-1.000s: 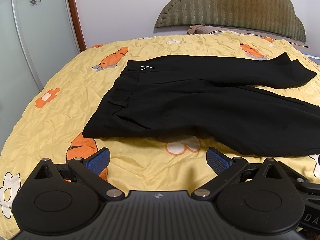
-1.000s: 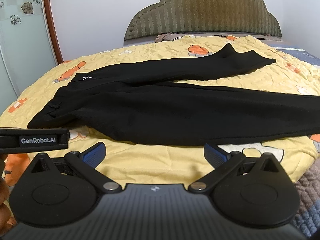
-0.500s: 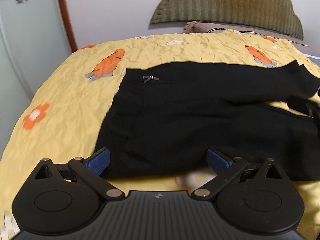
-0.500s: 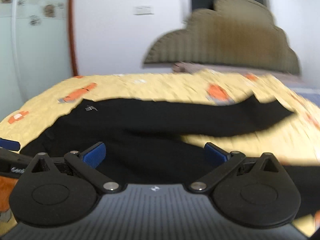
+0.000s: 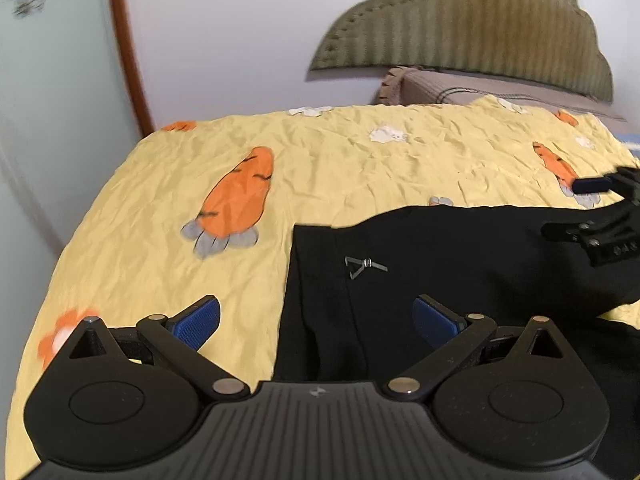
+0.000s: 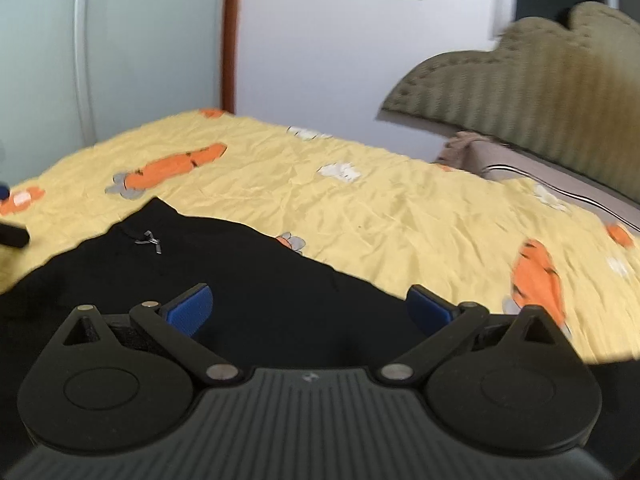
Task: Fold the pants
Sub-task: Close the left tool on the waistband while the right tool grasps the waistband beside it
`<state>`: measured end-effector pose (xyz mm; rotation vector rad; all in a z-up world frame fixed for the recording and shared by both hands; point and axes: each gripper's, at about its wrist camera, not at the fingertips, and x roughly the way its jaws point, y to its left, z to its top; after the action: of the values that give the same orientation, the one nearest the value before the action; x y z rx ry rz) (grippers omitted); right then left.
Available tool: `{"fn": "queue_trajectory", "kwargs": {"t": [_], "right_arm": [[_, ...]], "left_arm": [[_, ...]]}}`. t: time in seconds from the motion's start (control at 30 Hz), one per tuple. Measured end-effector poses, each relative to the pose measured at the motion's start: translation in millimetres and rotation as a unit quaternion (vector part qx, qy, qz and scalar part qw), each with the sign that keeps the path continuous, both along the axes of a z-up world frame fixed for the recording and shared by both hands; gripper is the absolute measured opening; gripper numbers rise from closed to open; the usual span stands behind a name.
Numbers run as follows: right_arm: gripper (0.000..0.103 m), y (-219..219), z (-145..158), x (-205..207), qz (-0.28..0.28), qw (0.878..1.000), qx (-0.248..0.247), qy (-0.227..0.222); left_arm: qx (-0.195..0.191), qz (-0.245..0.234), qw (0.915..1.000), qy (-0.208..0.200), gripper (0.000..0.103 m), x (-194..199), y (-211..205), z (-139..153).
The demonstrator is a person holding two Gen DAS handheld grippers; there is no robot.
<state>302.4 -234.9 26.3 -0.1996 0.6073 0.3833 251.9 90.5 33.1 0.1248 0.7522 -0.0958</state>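
Black pants [image 5: 440, 264] lie flat on a yellow bedspread [image 5: 360, 168], waistband to the left, with a small silver clasp [image 5: 366, 266] near the waist. My left gripper [image 5: 316, 320] hovers open over the waistband's far corner; its left pad is above the sheet, its right pad above the cloth. In the right wrist view the pants [image 6: 248, 280] fill the lower middle, and my right gripper [image 6: 308, 308] stands open above the upper leg near the far edge. The right gripper also shows in the left wrist view [image 5: 600, 216].
The yellow bedspread [image 6: 360, 200] carries orange carrot prints [image 5: 236, 196]. A padded olive headboard [image 5: 480, 24] and a brown pillow [image 5: 460, 88] lie at the far end. A frosted glass door [image 5: 52, 80] with a brown frame stands to the left of the bed.
Both grippers have moved forward from the near bed edge to over the pants' far side. The left now sits over the waistband corner, the right over the far leg. Both stayed open.
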Motion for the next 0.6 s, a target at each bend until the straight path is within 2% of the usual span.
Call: {"fn": "queue_trajectory", "kwargs": {"t": [0.13,0.23,0.33,0.4,0.5,0.53,0.6], "right_arm": [[0.096,-1,-13,48,0.037,0.999,-0.015,0.036],[0.094,-6,-23,80,0.055,0.996,-0.021,0.066],[0.086,-10,-33,108,0.079,0.991,-0.007,0.106],[0.084,-12,-39,124,0.089,0.987,0.001,0.132],[0.077,-14,-51,144,0.098,0.981,0.000,0.169],[0.072,-14,-54,150,0.100,0.978,0.001,0.182],[0.069,-14,-60,158,0.109,0.974,-0.004,0.200]], "left_arm": [[0.020,-0.040,0.9990,0.006,0.103,30,-2,-9],[0.019,-0.064,0.9977,0.015,0.103,50,-2,-16],[0.006,-0.070,0.9972,0.024,0.103,70,3,-23],[-0.011,-0.079,0.9964,0.030,0.103,83,8,-26],[-0.044,-0.094,0.9937,0.042,0.103,102,17,-29],[-0.049,-0.095,0.9934,0.041,0.103,108,18,-30],[-0.052,-0.106,0.9922,0.041,0.103,120,19,-32]]}}
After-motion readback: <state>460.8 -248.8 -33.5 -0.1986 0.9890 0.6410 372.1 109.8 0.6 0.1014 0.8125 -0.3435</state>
